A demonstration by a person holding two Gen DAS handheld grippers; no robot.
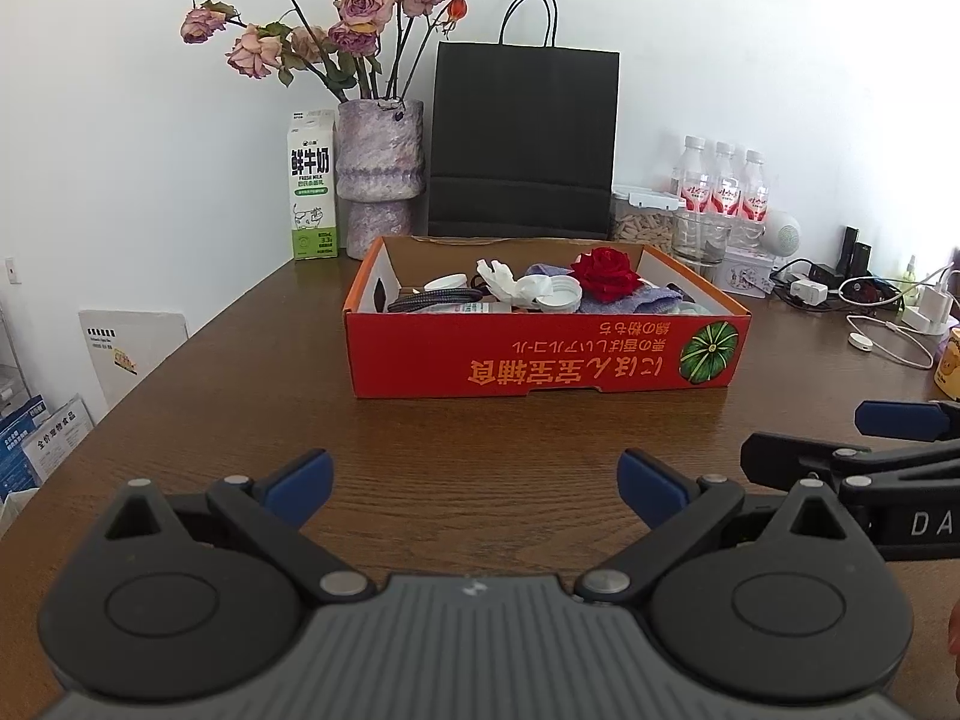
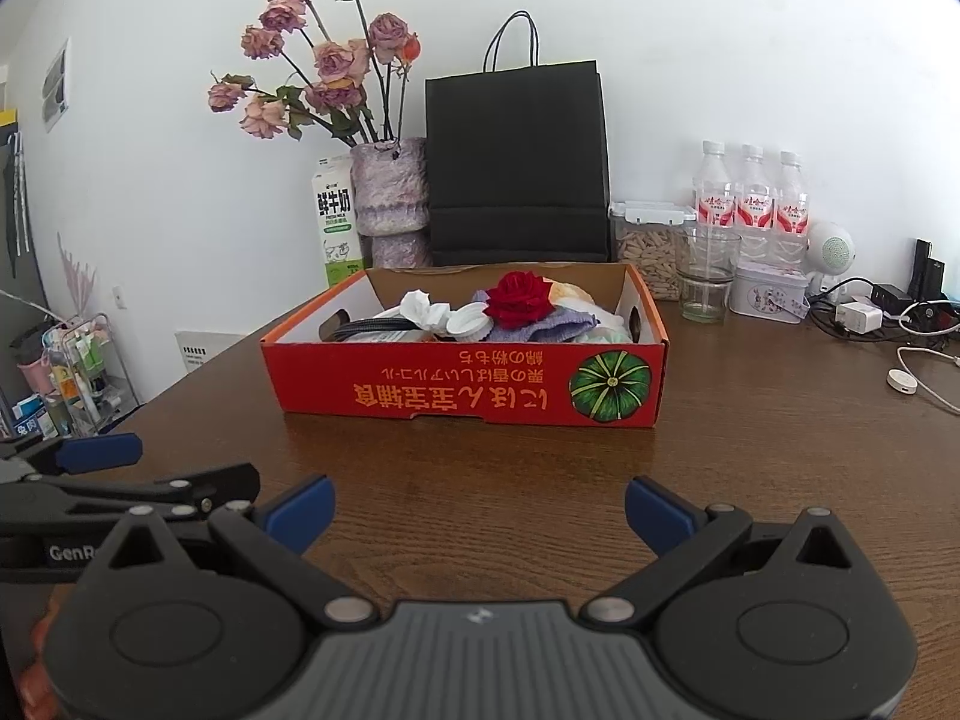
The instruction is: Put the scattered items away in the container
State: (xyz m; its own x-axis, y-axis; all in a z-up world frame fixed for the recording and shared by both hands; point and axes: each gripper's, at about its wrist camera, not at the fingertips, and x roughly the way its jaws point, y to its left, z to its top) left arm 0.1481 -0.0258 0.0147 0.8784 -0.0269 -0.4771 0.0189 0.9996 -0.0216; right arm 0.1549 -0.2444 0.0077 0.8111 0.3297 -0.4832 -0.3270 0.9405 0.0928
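Note:
A red cardboard box [image 1: 540, 360] with a pumpkin print stands on the brown wooden table [image 1: 480, 432]; it also shows in the right wrist view [image 2: 468, 384]. Inside lie a red rose [image 1: 605, 273], a purple cloth [image 1: 624, 299], white lids [image 1: 558, 293], crumpled tissue [image 1: 495, 272] and a dark cable [image 1: 432, 300]. My left gripper [image 1: 477, 489] is open and empty, well in front of the box. My right gripper [image 2: 480, 513] is open and empty, beside it at the same distance.
Behind the box stand a black paper bag [image 1: 522, 138], a vase of dried roses [image 1: 381, 168] and a milk carton [image 1: 312, 186]. Three water bottles [image 1: 723, 183], a glass [image 2: 708, 282], a tin, chargers and cables [image 1: 882, 324] crowd the back right.

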